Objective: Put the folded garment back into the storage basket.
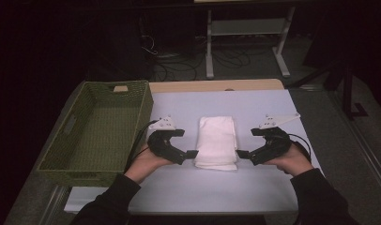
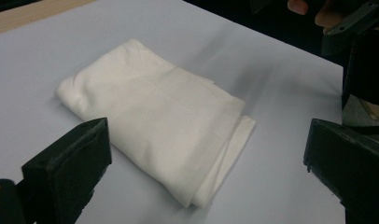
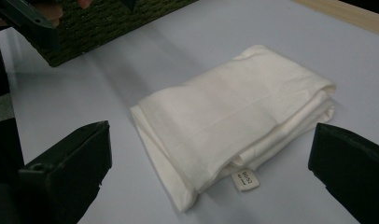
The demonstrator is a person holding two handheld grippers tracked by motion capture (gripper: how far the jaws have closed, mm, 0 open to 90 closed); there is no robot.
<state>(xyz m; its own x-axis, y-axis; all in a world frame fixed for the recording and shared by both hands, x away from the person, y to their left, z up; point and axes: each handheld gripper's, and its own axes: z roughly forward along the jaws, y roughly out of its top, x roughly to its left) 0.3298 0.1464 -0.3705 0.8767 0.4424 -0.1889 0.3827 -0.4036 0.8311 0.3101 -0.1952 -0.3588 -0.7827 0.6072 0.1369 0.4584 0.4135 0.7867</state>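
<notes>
A folded white cloth lies mid-tabletop, with bare surface all round it. The left tool and right tool stand just beside its two long sides, jaws wide apart, nothing between jaws and cloth. Along the left edge of the tabletop a green woven basket walls off that side; its open top is unobstructed. The far and near edges lie open.

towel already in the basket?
No: in the high view the folded white towel lies on the table between the two hand-held grippers, beside the green basket, not in it.
</notes>
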